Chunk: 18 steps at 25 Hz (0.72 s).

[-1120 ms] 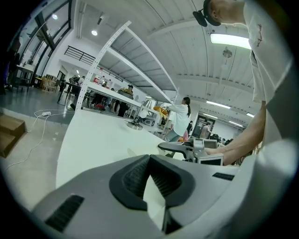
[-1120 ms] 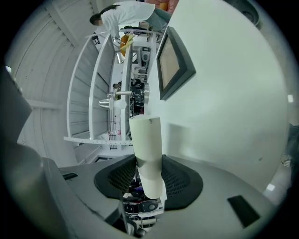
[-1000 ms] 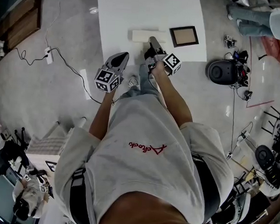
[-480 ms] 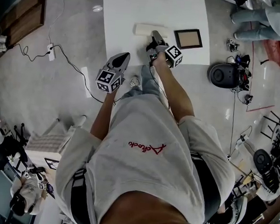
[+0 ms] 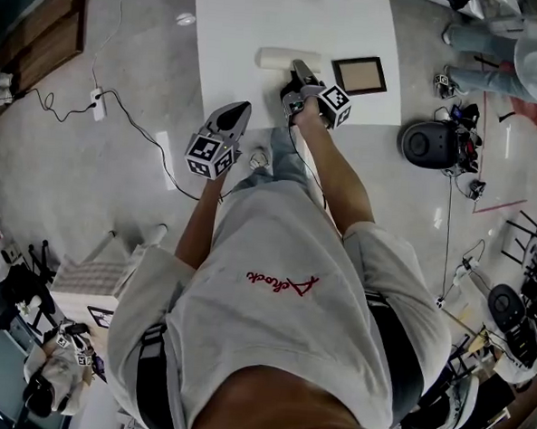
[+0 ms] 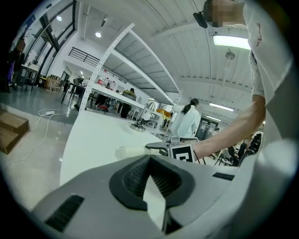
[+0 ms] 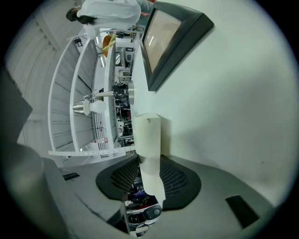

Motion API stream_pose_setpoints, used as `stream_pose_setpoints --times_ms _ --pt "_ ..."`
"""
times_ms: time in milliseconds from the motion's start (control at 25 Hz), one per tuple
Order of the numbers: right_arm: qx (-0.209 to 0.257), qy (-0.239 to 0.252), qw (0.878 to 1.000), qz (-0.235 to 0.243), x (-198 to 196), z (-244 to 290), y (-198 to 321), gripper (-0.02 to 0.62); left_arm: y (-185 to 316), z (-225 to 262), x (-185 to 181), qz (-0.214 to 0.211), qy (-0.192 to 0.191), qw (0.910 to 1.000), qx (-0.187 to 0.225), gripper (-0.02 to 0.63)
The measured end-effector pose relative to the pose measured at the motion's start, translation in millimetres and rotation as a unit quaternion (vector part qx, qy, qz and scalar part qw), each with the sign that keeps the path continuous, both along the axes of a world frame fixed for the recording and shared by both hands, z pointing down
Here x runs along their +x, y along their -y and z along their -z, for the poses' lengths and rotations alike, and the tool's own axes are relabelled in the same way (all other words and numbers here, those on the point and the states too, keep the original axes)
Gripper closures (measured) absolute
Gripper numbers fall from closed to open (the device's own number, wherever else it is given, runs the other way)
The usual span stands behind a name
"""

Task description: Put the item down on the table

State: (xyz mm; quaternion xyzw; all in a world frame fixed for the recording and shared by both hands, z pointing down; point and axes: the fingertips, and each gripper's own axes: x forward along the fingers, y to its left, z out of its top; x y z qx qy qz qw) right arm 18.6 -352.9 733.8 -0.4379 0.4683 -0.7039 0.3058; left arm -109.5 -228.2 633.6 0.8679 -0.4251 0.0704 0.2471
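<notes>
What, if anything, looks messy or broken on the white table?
Nothing stands out. The cream cylindrical roll lies flat on the white table, and the dark rectangular picture frame lies flat beside it, not touching. Nothing looks spilled or broken.

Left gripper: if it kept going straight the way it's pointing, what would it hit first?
The left gripper would probably meet the white table top first; past that, the white roll lies in line. Depth is unclear.

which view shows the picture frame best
Head view: the whole picture frame lies flat, all four edges visible. The right gripper view catches only a slanted part of it; the left gripper view doesn't show it.
</notes>
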Motion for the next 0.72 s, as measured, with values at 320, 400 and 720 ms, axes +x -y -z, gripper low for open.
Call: stream_pose_setpoints --times_ms 320,400,720 --pt "-0.002 0.005 1.000 -0.002 0 -1 2 0.437 1 1 -5 0.000 0.003 1.0000 0.002 0.586" --pt "0.006 0.007 1.000 0.005 -2 3 3 0.408 1 1 -6 -0.001 0.003 1.0000 0.002 0.586" --pt "0.057 -0.121 0.979 0.153 -20 13 -1 0.356 1 1 -2 -0.010 0.003 0.9999 0.002 0.586"
